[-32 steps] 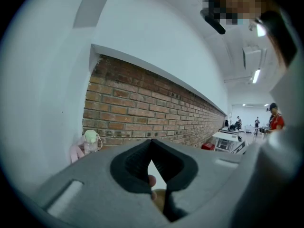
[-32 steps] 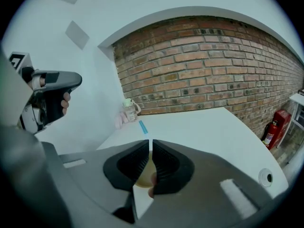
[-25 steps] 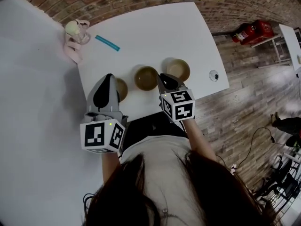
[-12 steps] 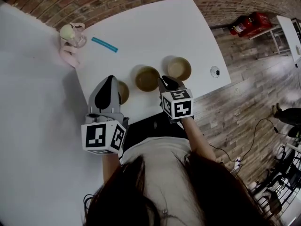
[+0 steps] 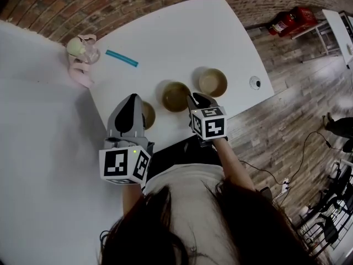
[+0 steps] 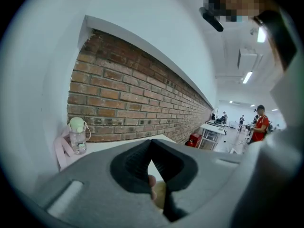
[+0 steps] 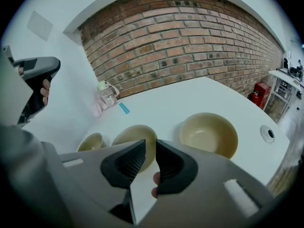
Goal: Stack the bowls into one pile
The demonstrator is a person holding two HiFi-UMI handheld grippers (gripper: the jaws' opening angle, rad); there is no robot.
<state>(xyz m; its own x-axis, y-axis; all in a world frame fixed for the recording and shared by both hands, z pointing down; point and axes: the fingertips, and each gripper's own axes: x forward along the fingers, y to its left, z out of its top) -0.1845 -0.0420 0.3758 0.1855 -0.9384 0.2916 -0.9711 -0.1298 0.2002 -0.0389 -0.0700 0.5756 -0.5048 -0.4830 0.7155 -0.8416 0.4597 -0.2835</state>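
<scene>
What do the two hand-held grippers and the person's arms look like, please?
The left hand-held gripper and the right hand-held gripper each have a grey moulded body tapering to two black ribbed pads. Each carries a white cube with black square markers at the rear; a small green light glows on the left one. The person wears a light top, forearms uncovered.

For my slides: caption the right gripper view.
Right gripper, fingers slightly apart and empty, facing three unstacked bowls on a white table.
</scene>
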